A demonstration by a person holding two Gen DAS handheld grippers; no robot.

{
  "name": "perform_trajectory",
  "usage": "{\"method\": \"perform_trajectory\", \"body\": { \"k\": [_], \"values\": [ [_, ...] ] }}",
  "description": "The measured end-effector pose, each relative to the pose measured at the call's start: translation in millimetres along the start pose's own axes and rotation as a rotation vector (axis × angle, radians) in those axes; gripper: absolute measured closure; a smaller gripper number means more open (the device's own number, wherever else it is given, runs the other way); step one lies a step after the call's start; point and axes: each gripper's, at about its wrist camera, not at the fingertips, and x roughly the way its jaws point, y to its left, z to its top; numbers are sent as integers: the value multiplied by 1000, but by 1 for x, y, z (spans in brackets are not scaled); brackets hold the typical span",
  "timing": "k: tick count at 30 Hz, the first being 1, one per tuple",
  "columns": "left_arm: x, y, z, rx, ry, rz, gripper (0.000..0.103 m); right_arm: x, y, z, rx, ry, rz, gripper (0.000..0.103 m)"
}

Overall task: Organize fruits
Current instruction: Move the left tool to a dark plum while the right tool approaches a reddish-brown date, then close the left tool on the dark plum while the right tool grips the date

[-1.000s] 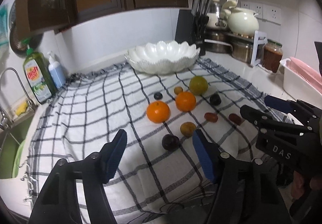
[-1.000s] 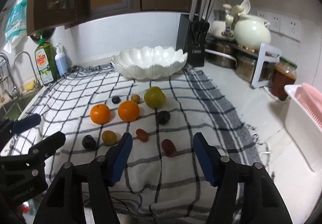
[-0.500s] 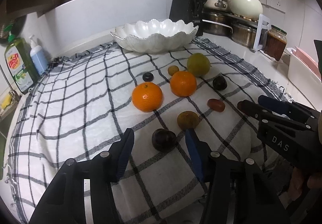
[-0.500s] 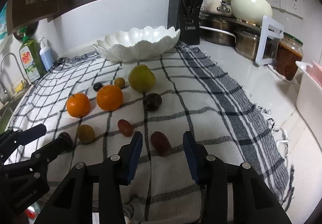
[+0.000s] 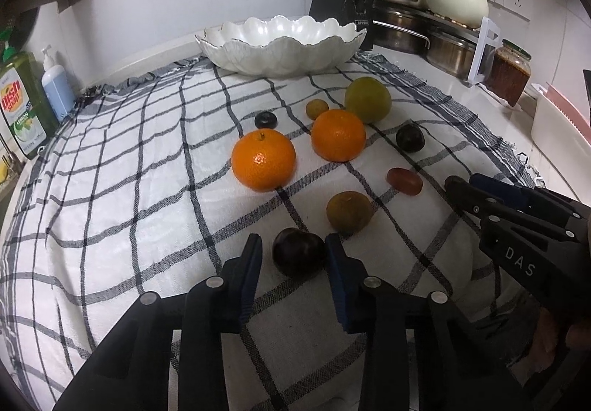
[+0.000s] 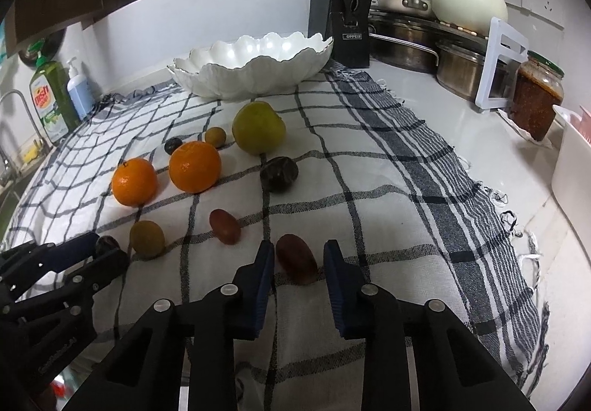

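Blue-padded left tongs (image 5: 293, 250) closing round dark plum (image 5: 299, 251); right tongs (image 6: 299, 256) closing round red fruit (image 6: 296, 257) (cloth edge (image 6: 517, 226) well apart).

Dish soap bottle (image 5: 20, 108), knife block (image 6: 347, 27), sauce jar (image 6: 537, 100) line the counter
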Motion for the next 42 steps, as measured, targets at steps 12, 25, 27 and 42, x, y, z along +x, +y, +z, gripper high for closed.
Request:
{"method": "perform_trajectory", "body": {
  "k": [12, 25, 27, 42],
  "values": [
    [-3, 2, 0, 11, -4, -24, 74, -9, 3, -1, -8, -26, 0, 81],
    [-25, 4, 15, 19, -69, -38, 74, -39, 15, 8, -21, -87, 14, 81],
    [-28, 6, 18, 23, -83, -33, 74, -42, 18, 12, -30, -101, 10, 81],
    [-22, 1, 13, 65, -63, -59, 74, -33, 19, -14, -35, -39, -8, 80]
  ]
}}
